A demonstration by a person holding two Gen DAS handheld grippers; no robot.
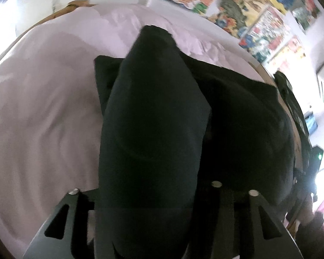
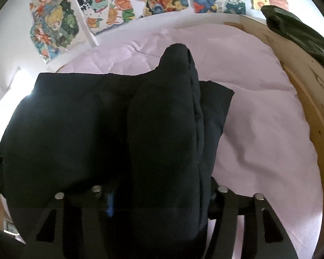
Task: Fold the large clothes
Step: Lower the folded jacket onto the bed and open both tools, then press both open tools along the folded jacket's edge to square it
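**Inspector A:** Nearest the left wrist lens: the left gripper [image 1: 153,194], its finger frames standing to either side of a thick bunch of the black garment [image 1: 153,118]. The cloth fills the gap between them and rises straight ahead of the tool. I record it as clamped on that fold, though the pads themselves are hidden under fabric.

**Inspector B:** To the tool's left?

**Inspector A:** The pink bedsheet [image 1: 43,108], wrinkled. Ahead and to the right, the remainder of the garment lies flat on the sheet. Further right, colourful posters [image 1: 237,6] on the wall.

**Inspector B:** Right wrist view?

**Inspector A:** Same arrangement. The right gripper [image 2: 162,196] has a bunched fold of the black garment [image 2: 162,129] between its fingers, pinched there as far as the frames allow; pads again covered. To its left the garment's folded body spreads flat over the pink bedsheet [image 2: 259,118]. To its right, bare sheet, then a wooden bed frame [image 2: 308,99] with a dark green item [image 2: 302,34] resting on its edge. Posters [image 2: 123,2] ahead on the wall.
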